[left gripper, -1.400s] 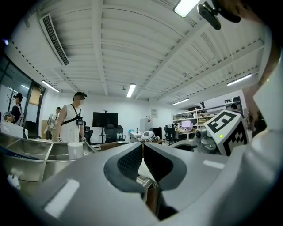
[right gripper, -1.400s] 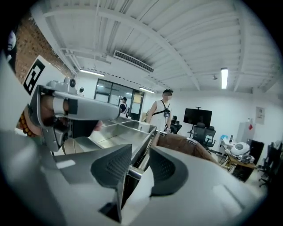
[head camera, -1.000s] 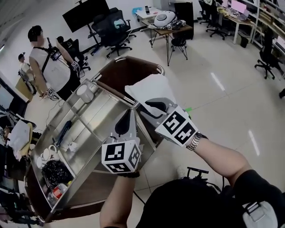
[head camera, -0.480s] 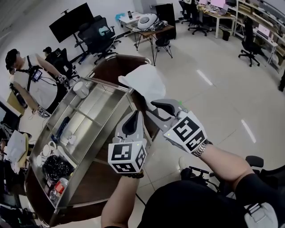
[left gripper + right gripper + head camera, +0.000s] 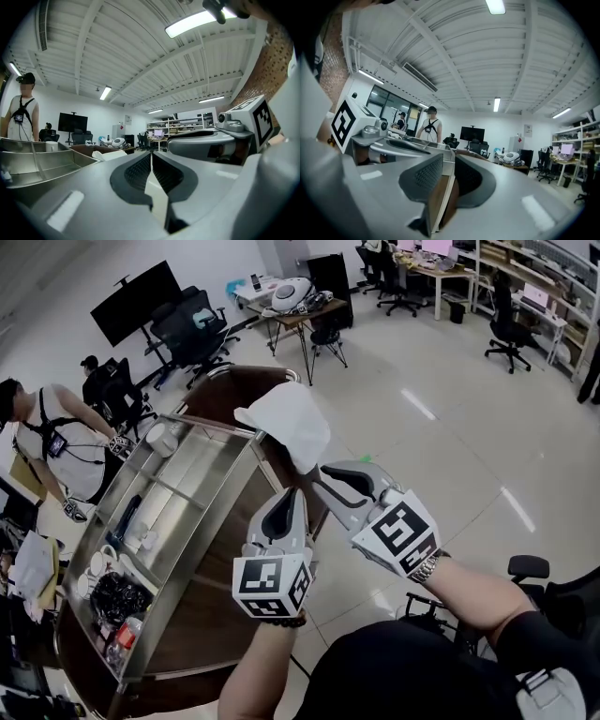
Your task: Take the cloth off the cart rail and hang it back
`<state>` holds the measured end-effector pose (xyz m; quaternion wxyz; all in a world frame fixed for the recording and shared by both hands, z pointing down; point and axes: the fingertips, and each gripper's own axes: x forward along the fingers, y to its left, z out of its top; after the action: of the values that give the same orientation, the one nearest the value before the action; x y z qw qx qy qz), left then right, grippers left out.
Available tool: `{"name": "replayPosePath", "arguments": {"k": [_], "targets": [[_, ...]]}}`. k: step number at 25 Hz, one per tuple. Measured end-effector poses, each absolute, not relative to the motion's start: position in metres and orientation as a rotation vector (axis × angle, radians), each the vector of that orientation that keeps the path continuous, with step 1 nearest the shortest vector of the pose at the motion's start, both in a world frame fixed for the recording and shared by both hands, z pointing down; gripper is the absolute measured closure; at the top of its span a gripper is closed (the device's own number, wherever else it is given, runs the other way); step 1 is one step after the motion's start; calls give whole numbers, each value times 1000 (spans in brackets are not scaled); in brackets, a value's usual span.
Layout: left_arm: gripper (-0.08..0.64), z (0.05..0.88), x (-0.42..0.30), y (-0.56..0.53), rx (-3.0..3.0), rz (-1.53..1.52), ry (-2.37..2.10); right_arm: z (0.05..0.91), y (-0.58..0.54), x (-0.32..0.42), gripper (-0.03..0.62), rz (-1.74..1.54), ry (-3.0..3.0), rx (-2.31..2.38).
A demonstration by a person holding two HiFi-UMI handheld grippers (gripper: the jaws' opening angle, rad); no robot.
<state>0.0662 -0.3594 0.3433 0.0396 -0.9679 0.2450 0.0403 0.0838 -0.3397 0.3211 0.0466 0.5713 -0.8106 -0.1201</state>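
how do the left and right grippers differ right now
The left gripper has its jaws shut together; the right gripper has them apart, having just been closing, with nothing between them. In the head view the right gripper reaches close under the white cloth, while the left gripper sits further back. Both are empty and point toward the cart.

No words, brands or numbers can be read here. The left marker cube [image 5: 267, 585] and the right marker cube [image 5: 398, 535] carry only black-and-white square patterns. The wall sign [image 5: 528, 129] in the right gripper view is too small to read.
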Motion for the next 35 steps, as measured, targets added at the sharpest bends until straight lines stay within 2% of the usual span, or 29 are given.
{"name": "replayPosePath", "arguments": {"k": [20,25,35], "targets": [[551,352,118,-288,-2929,147,865,316,-267,149,566,-410,-2613,1681],[555,354,120,-282,-2898,150,891,321,-254,150,592,-144,-2660,1762],[560,348,118,-273,-2862,144,915,321,-243,147,592,-157,-2678,1739]]}}
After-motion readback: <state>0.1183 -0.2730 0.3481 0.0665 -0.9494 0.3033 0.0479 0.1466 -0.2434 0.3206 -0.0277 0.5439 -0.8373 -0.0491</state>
